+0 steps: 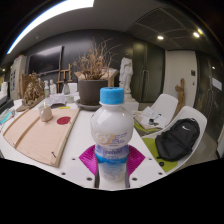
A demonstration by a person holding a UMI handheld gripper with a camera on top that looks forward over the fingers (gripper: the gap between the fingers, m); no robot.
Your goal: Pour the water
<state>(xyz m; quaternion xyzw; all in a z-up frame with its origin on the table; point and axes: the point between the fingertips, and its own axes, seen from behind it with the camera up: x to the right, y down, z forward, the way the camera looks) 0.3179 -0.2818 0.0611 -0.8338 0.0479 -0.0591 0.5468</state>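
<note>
The clear plastic water bottle with a blue cap [112,135] stands in the claw [112,172]; whether the claw clamps it, I cannot tell. Full, likely heavy, slippery: grip mid-body

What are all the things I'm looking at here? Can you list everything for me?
Water bottle: one, clear with a blue cap and pale label, upright between the fingers.
Wooden tray: one, light wood, on the white table beside the bottle.
Red disc: one, on the table beyond the tray.
Potted plant: one, dry brown stems in a dark pot, behind the bottle.
Backpack: one, black, on a white chair.
Second white chair: one, further back.
Gripper: one, magenta pads at either side of the bottle's base; whether they press it is unclear.
</note>
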